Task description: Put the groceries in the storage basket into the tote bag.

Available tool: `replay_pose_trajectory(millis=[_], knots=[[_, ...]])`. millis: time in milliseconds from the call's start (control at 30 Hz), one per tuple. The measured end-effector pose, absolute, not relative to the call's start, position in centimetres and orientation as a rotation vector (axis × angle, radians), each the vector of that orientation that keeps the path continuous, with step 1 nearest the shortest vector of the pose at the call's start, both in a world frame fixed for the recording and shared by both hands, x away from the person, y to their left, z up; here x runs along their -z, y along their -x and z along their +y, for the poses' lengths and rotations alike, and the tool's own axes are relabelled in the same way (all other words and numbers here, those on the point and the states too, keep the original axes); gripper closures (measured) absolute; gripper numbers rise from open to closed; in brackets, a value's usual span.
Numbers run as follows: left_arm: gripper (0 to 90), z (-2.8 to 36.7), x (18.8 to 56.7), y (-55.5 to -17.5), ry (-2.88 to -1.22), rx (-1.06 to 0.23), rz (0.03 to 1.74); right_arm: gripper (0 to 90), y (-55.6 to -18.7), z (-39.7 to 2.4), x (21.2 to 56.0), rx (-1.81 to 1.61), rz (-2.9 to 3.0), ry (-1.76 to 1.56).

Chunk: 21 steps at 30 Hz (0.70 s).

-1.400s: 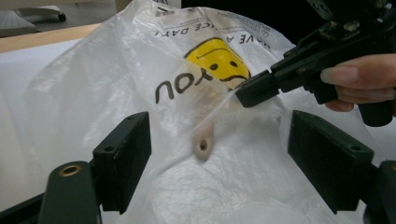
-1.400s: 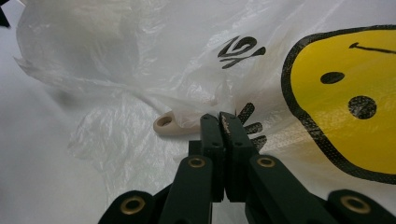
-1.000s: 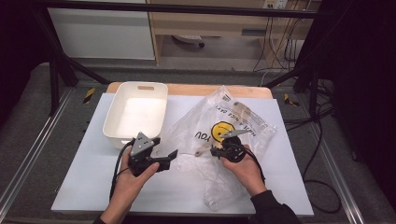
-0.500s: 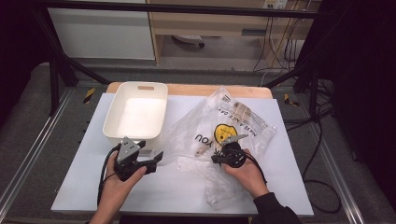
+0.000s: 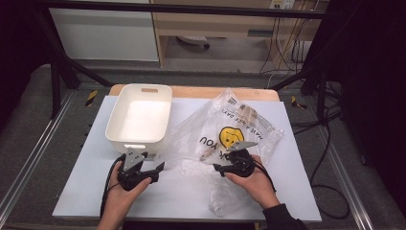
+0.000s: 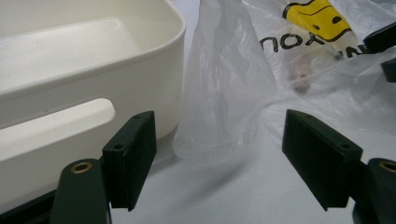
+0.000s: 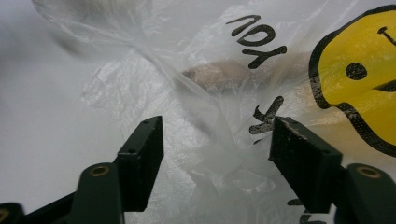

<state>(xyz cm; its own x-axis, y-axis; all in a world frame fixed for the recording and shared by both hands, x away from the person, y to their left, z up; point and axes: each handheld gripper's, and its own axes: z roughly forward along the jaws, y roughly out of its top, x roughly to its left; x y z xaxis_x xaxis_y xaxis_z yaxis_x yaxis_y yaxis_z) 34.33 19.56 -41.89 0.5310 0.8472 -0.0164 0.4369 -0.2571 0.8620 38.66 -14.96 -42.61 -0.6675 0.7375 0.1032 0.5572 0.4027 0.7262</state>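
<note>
A crinkled clear plastic bag with a yellow smiley face [image 5: 225,139] lies on the white tabletop [image 5: 297,191] just beside a white rectangular plastic tub [image 5: 140,117]. The left gripper [image 5: 155,172] sits near the tub with jaws spread — empty. The right gripper [image 5: 219,167] rests on the bag, jaws parted around a bunched fold — not closed on it.

Plastics on my table

I see a crinkled glossy clear plastic bag [image 5: 230,139], a smooth matt cream plastic tub [image 5: 140,117].

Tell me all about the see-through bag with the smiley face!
The plastic bag is thin, clear and crinkly, printed with a yellow smiley and black letters. It lies spread on the white table, right of the white bin, its edge reaching the bin's side. Something pale sits inside. The open right gripper rests over it.
</note>
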Motion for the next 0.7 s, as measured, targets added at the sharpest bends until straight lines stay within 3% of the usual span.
replay_pose_trajectory(millis=[133,333,700], knots=[[26.8,19.0,42.0,-34.8,-1.888,-0.593,1.047,20.0,-38.1,-15.0,42.2,-1.136,2.386,-1.129],[27.5,18.3,42.7,-35.5,-1.913,-0.606,1.046,9.5,-37.5,-15.2,41.4,-1.158,2.316,-1.135],[38.5,18.1,43.5,-36.8,-1.94,-0.635,1.072,5.5,-35.8,-18.9,39.9,-1.157,2.15,-1.216]])
